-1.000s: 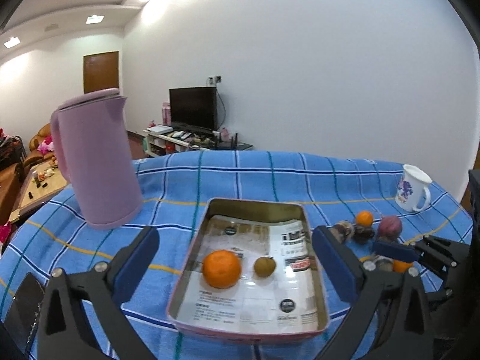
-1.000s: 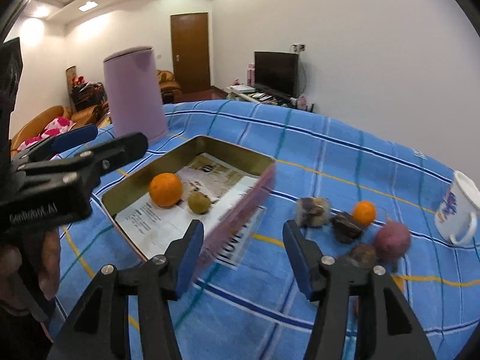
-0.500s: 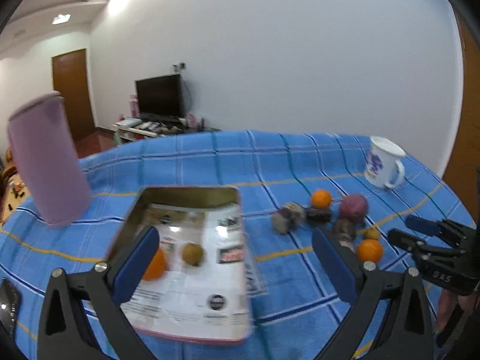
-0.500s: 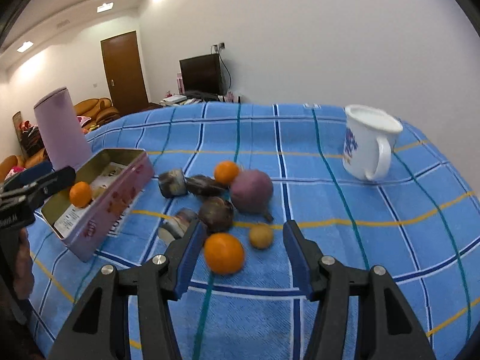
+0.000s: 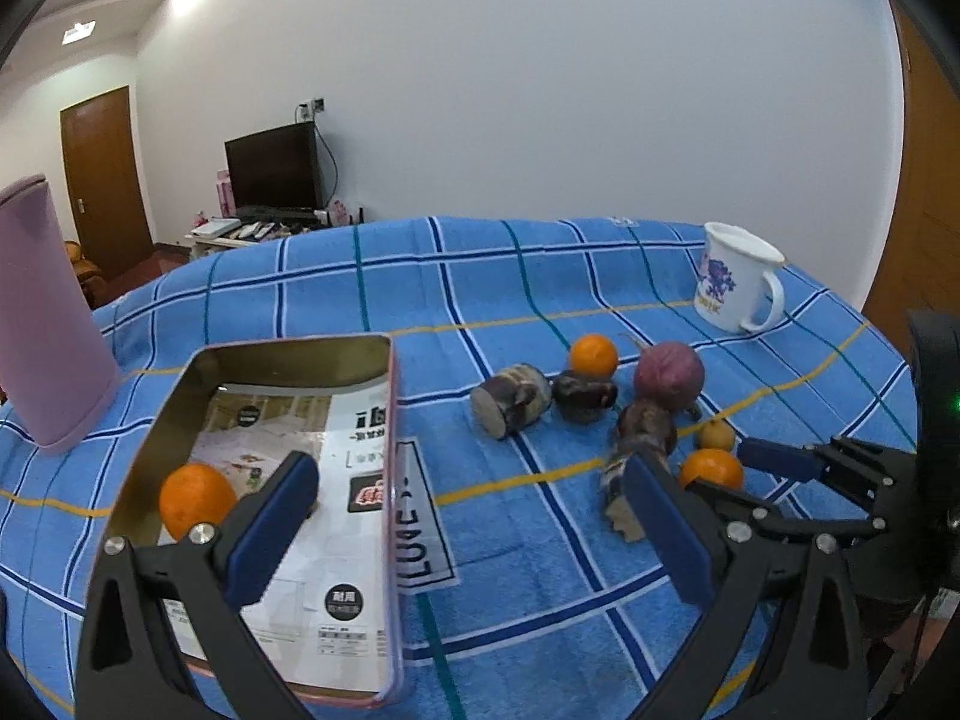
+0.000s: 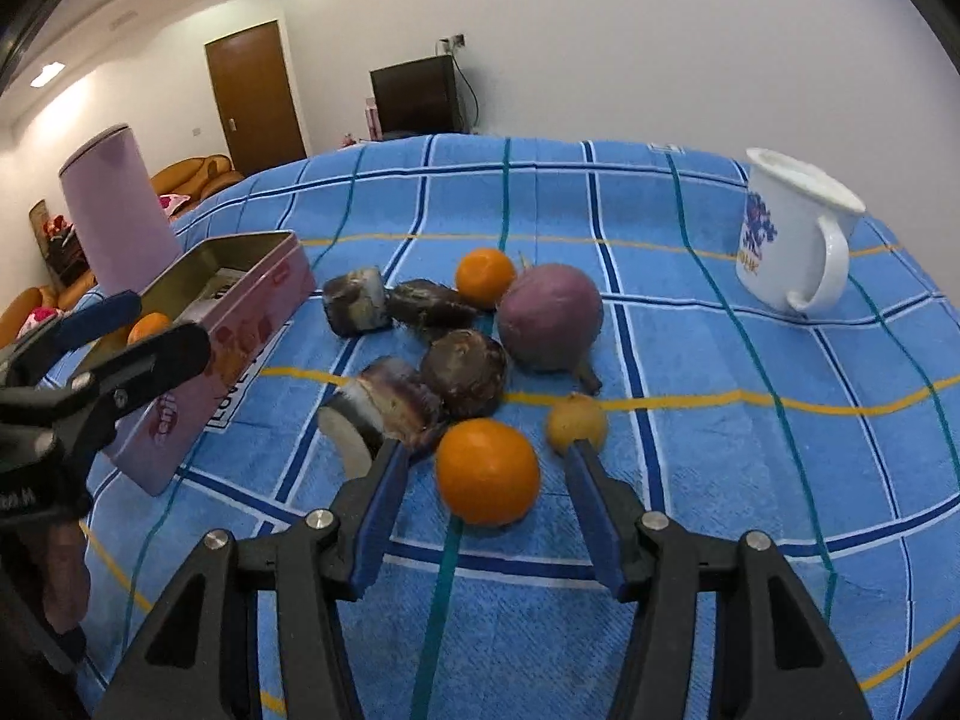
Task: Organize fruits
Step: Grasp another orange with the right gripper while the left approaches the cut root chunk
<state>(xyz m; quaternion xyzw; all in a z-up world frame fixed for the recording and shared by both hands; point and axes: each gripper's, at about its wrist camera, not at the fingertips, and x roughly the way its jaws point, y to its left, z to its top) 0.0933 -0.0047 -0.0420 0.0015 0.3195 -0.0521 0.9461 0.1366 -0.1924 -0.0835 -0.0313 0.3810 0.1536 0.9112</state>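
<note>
Purple canister (image 6: pixel 117 210): upper left of the right wrist frame, standing behind the tin.
Tin (image 6: pixel 240 336): left of centre; one orange inside (image 5: pixel 195 499) in its lower left corner, so sorting has begun.
Left gripper (image 5: pixel 462 534): fingers spread wide, nothing between them, over the tin's near edge.
Pile on counter (image 6: pixel 780 480): centre frame; a far orange (image 6: pixel 485 277), a purple round root (image 6: pixel 549 317), dark cut pieces and a small yellow fruit (image 6: pixel 577 418) all lie outside the tin.
Right gripper (image 6: pixel 480 480): fingers closing around the near orange (image 6: pixel 487 472), not yet touching it.
Mug (image 6: pixel 792 240): upper right, untouched.
Progress: early; most fruit remains.
</note>
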